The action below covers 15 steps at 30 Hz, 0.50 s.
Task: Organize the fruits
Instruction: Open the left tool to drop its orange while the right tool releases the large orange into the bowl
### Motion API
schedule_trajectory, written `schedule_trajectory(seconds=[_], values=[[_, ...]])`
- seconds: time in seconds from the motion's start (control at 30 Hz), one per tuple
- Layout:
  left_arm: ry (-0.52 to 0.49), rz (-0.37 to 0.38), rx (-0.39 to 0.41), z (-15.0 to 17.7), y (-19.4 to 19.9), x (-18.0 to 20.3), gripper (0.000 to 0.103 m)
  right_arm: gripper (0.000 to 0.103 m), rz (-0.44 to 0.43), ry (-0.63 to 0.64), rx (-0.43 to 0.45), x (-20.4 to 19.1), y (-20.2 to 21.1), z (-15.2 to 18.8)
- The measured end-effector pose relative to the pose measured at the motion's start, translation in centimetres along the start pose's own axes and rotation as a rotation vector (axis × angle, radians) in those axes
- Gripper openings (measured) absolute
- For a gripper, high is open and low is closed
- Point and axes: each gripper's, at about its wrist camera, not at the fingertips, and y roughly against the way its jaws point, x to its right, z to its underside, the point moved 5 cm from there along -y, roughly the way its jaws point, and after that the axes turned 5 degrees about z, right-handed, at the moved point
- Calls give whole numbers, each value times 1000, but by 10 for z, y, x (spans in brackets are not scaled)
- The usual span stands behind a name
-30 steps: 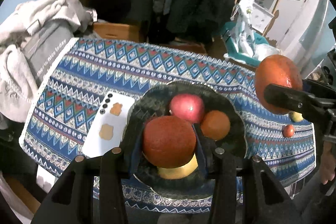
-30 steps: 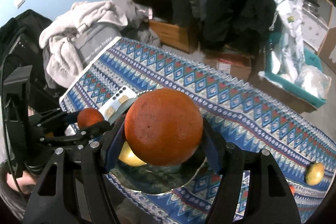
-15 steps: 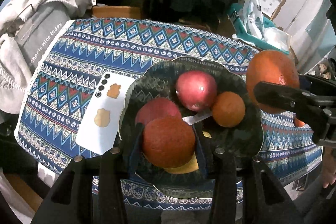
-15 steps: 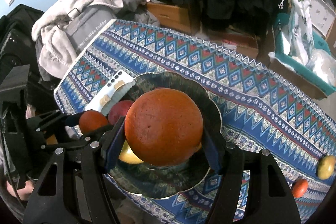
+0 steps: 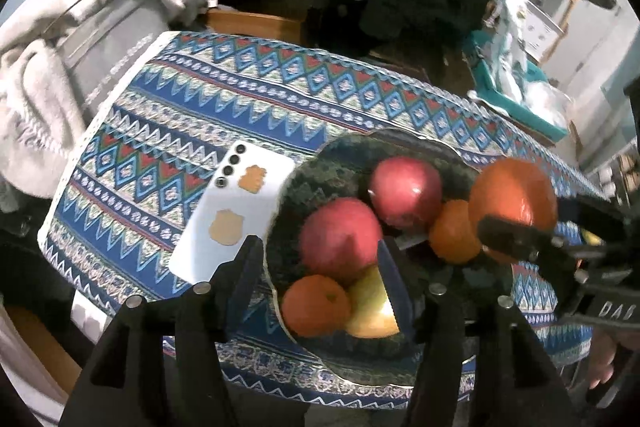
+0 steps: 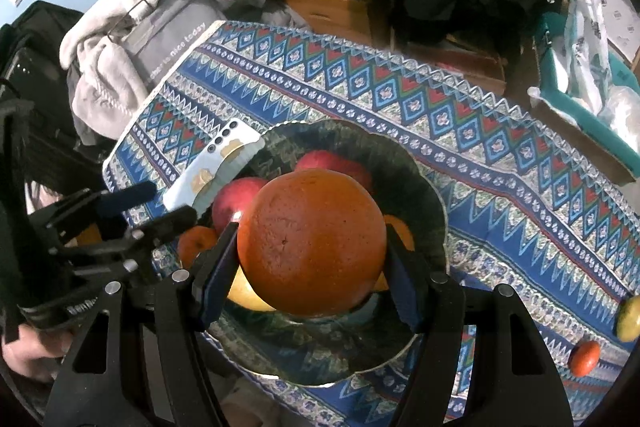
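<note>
Left claw (image 5: 320, 267) opening, right claw (image 6: 312, 267) gripping orange (image 6: 312, 243)

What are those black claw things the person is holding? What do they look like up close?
Both are matte black plastic. The left gripper and right gripper each have two angular arms with cut-out slots and round silver screw heads, ending in flat fingers lined with dark blue pads. White raised lettering, too blurred to read, marks each body. No cables or sleeves are clearly visible.

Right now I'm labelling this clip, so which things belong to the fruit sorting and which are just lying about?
Part of the job:
- large orange in right gripper
- dark bowl
- red apples
- small orange
- loose fruit on the cloth

Lying about:
- white phone
- grey clothes
- teal bin
</note>
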Motion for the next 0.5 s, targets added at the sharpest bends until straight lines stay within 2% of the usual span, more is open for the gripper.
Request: schedule_trajectory(seconds=[0.5], values=[[30, -39, 0, 3, 0, -15, 61, 69, 10, 43, -77, -17, -42, 13]])
